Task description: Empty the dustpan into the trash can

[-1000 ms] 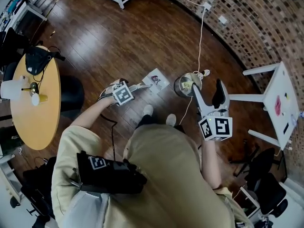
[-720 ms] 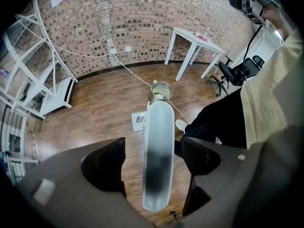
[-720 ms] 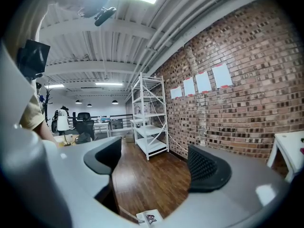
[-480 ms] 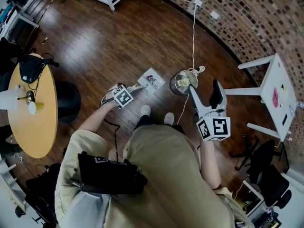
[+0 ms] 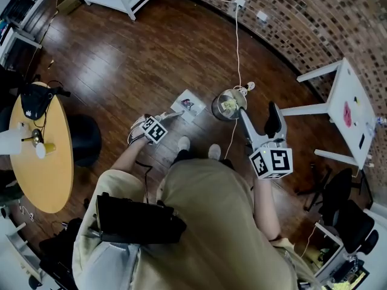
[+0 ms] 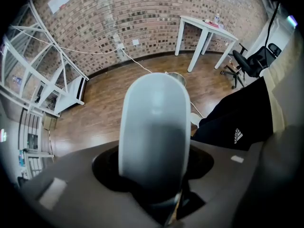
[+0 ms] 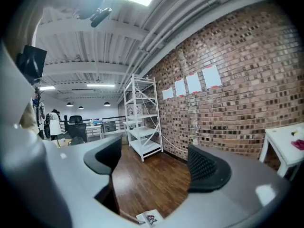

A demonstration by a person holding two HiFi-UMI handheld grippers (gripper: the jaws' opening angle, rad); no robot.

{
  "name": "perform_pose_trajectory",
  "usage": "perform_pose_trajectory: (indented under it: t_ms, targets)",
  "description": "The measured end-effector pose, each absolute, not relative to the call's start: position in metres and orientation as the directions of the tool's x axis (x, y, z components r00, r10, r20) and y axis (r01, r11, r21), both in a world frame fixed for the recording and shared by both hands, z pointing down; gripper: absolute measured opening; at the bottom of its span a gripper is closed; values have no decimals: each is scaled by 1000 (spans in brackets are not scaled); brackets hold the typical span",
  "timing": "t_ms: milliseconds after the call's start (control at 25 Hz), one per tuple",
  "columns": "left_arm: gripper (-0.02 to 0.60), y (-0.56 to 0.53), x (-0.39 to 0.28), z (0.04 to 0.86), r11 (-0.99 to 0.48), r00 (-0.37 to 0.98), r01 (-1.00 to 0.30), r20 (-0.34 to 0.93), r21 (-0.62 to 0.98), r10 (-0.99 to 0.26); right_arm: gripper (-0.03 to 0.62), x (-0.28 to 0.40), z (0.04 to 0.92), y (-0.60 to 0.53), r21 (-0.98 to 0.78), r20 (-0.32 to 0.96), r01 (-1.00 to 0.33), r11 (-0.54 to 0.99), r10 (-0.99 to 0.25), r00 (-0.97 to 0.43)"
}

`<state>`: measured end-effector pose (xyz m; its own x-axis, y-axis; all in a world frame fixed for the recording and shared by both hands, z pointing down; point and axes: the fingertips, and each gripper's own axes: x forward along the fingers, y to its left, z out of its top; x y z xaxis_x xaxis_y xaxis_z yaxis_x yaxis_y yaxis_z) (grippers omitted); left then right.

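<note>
One white cable (image 5: 236,47) trails past one round metal trash can (image 5: 227,106). Just beside it, one white dustpan (image 5: 186,106) lies on the wooden floor (image 5: 121,59). The left tool (image 5: 164,121) has just been closing and is clamped on the dustpan's grey handle (image 6: 152,127). The right tool (image 5: 260,122) stands apart and empty.

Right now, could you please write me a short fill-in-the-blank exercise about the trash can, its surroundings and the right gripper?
1. The trash can stands on a floor made of ____.
2. The wall beyond it is built of ____.
3. The right gripper, with its jaws apart, holds ____.

Missing words: wood; brick; nothing.
</note>
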<state>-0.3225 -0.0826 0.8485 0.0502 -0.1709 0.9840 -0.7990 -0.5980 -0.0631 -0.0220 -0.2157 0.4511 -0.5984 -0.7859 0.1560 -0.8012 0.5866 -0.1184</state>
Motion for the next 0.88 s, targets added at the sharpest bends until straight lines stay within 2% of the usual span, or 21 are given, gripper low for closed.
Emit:
perform_pose_trajectory:
  t_ms: [280, 360, 440, 600, 880]
  targets:
    - [199, -93, -309, 848, -633, 39, -771, 987, -71, -158, 417, -17, 452, -217, -153, 145, -803, 576, -791, -595]
    - [61, -93, -302, 845, -662, 44, -746, 986, -74, -159, 396, -17, 451, -216, -161, 144, -800, 579, -788, -599]
    - [0, -95, -291, 837, -678, 80, -733, 983, -56, -168, 388, -15, 450, -216, -167, 138, -798, 578, -788, -600]
    - [0, -114, -279, 812, -649, 142, -760, 967, -32, -214, 388, -7, 449, -219, -173, 129, -798, 577, -790, -599]
    - [0, -129, -289, 795, -621, 137, -783, 964, -35, -226, 388, -1, 452, -218, -194, 123, -796, 573, -791, -599]
